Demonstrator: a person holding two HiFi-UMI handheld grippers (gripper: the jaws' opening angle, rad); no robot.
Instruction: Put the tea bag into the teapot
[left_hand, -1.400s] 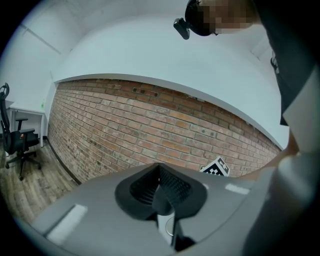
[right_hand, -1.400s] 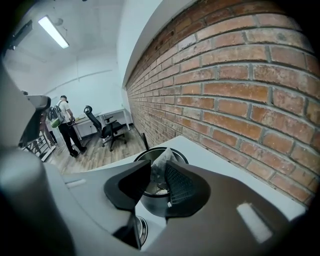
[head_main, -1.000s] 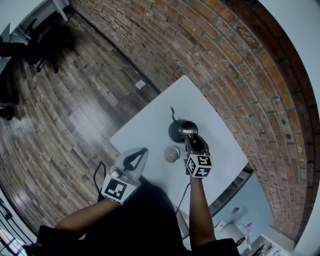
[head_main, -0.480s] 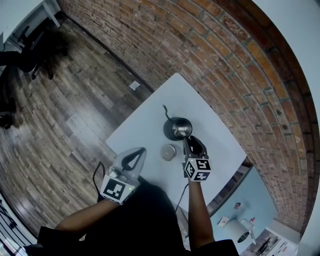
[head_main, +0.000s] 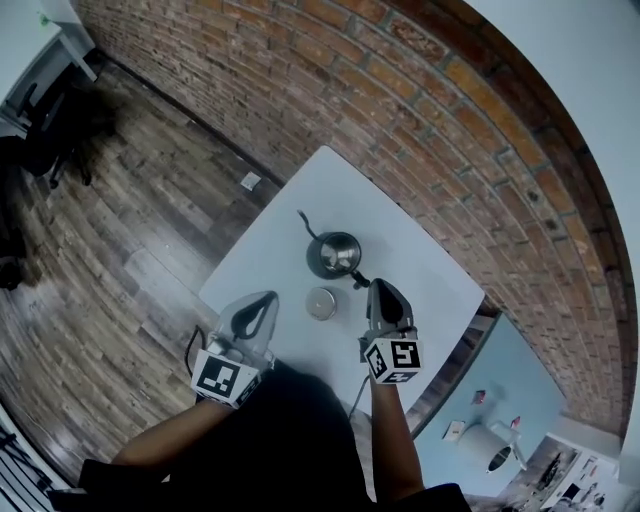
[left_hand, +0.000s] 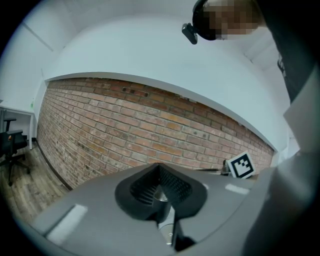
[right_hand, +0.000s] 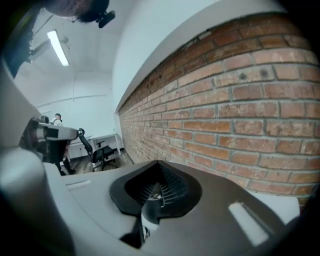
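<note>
Seemingly empty right gripper (head_main: 379, 287) beside teapot (head_main: 333, 255)

Right gripper (right_hand: 156, 197) fingers together, brick wall (right_hand: 240, 115) behind

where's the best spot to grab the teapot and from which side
Take the dark handle: it juts from the teapot toward the person, opposite the thin spout. Come in from the near right side; the round open body looks too wide to pinch.
</note>
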